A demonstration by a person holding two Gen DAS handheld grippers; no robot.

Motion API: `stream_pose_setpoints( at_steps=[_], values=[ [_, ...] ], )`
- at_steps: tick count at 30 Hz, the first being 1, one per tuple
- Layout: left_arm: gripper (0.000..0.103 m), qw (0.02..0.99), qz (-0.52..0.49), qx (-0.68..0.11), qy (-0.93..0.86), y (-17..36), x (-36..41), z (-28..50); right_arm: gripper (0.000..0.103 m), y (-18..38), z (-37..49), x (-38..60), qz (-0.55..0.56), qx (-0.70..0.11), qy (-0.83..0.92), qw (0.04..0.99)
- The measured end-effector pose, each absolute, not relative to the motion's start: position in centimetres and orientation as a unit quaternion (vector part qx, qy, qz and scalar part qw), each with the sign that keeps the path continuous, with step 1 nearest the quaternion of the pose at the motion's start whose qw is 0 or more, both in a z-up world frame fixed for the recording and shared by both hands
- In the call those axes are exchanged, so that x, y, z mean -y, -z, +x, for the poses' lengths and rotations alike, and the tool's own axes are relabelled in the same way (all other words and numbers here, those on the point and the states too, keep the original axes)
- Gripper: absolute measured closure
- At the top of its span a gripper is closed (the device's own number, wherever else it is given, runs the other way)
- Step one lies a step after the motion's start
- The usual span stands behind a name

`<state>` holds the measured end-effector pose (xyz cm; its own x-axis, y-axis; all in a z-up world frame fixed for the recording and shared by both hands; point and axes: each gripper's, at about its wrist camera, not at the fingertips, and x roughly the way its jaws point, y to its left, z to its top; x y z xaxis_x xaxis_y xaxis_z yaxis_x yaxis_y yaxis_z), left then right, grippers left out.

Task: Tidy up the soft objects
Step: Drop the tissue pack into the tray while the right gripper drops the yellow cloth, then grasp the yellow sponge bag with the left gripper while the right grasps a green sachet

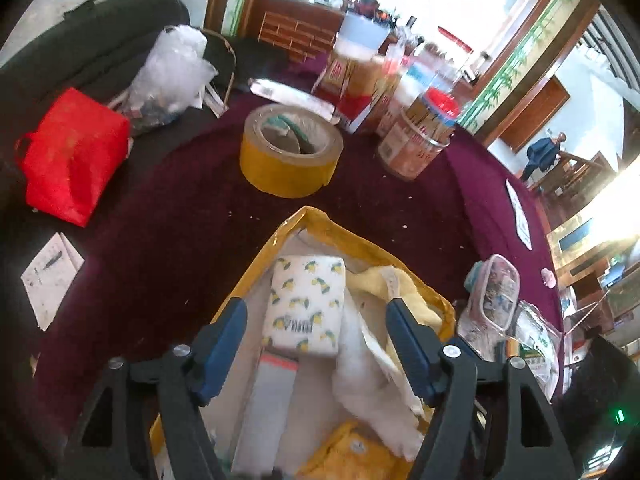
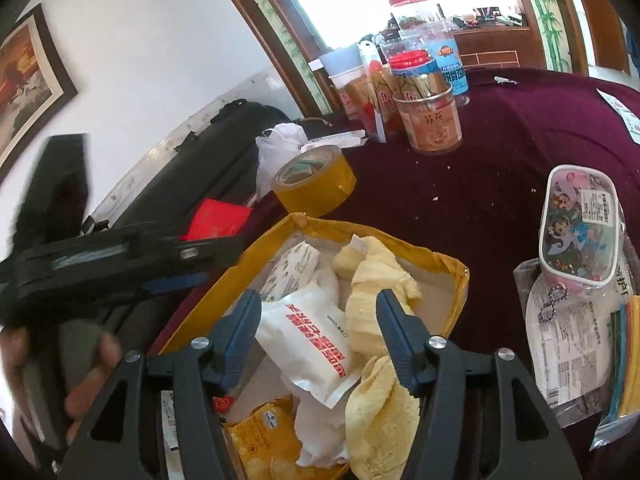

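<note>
A yellow-rimmed fabric bin [image 1: 304, 216] sits on the maroon tablecloth and holds soft things. My left gripper [image 1: 316, 308] hangs open over it, above a lemon-print tissue pack [image 1: 306, 304] without touching it. A pale yellow cloth [image 1: 400, 288] and a white soft bundle [image 1: 368, 392] lie to the right of the pack. My right gripper [image 2: 318, 300] is also open over the bin [image 2: 360, 236]. A white packet with red writing [image 2: 308, 340] lies under its jaws, and the yellow cloth [image 2: 376, 280] lies by its right finger. A yellow packet [image 2: 264, 440] lies at the near end.
A roll of yellow tape [image 1: 290, 152] stands just beyond the bin, with jars and boxes [image 1: 420, 140] behind it. A red bag [image 1: 72, 156] and papers [image 1: 50, 280] lie to the left. A cartoon pouch [image 2: 580, 224] and plastic bags [image 2: 568, 344] lie to the right. A hand [image 2: 92, 368] is at the left.
</note>
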<state>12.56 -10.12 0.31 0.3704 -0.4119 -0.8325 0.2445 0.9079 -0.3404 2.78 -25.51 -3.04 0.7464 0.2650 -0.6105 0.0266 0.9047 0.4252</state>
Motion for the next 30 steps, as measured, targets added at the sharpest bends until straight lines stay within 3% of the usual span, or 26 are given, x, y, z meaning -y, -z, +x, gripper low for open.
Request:
stream_pose_setpoints(
  at_steps=[9,18,23,30],
  values=[
    [0.025,0.834,-0.092,-0.5,0.216,-2.4,9.4,5.2,0.041,0.8,-5.1,27.7,0.234,-0.304,-0.074,0.921],
    [0.022,0.806,-0.071,-0.497,0.315,-2.3,16.7,-1.3,0.04,2.1,-15.2,35.3,0.27,-0.309,0.026,0.912],
    [0.022,0.785,-0.05,-0.517,0.339,-0.8,20.6,-3.1,0.041,3.0,-16.9,40.3,0.309,-0.304,0.084,0.897],
    [0.022,0.77,-0.04,-0.532,0.35,0.6,21.9,-4.9,0.041,2.4,-14.4,44.5,0.281,-0.322,0.159,0.89]
  ],
)
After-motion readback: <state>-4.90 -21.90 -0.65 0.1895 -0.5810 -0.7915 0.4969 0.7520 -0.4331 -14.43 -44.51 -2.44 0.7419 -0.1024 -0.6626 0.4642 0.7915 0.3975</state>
